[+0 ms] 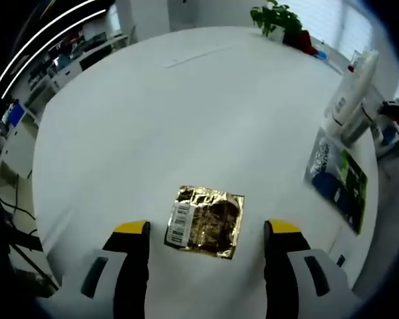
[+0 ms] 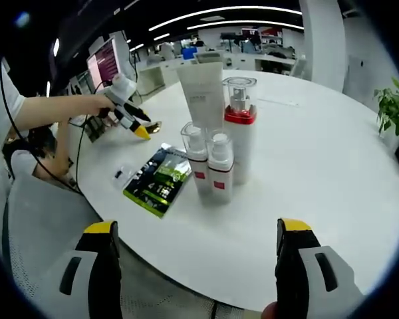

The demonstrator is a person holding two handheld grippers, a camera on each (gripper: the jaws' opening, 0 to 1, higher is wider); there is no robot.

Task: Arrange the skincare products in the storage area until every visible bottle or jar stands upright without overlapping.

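Observation:
A gold foil sachet (image 1: 205, 221) with a barcode label lies flat on the white round table (image 1: 186, 113), between the yellow-tipped jaws of my left gripper (image 1: 207, 229), which is open and hovers over it. In the right gripper view, a tall white tube (image 2: 203, 93), a clear-capped bottle with a red collar (image 2: 240, 136) and two small clear-capped bottles (image 2: 196, 159) (image 2: 220, 167) stand upright in a tight cluster. My right gripper (image 2: 198, 227) is open, near the table edge and short of the cluster. A hand holds the left gripper (image 2: 143, 131) at the far left.
A flat black-and-green packet (image 2: 158, 179) lies left of the bottles, and also shows by the table's right edge (image 1: 336, 176). The bottle cluster (image 1: 349, 100) stands beyond it. A potted plant (image 1: 276, 18) sits at the far rim. A person (image 2: 13, 113) is on the left.

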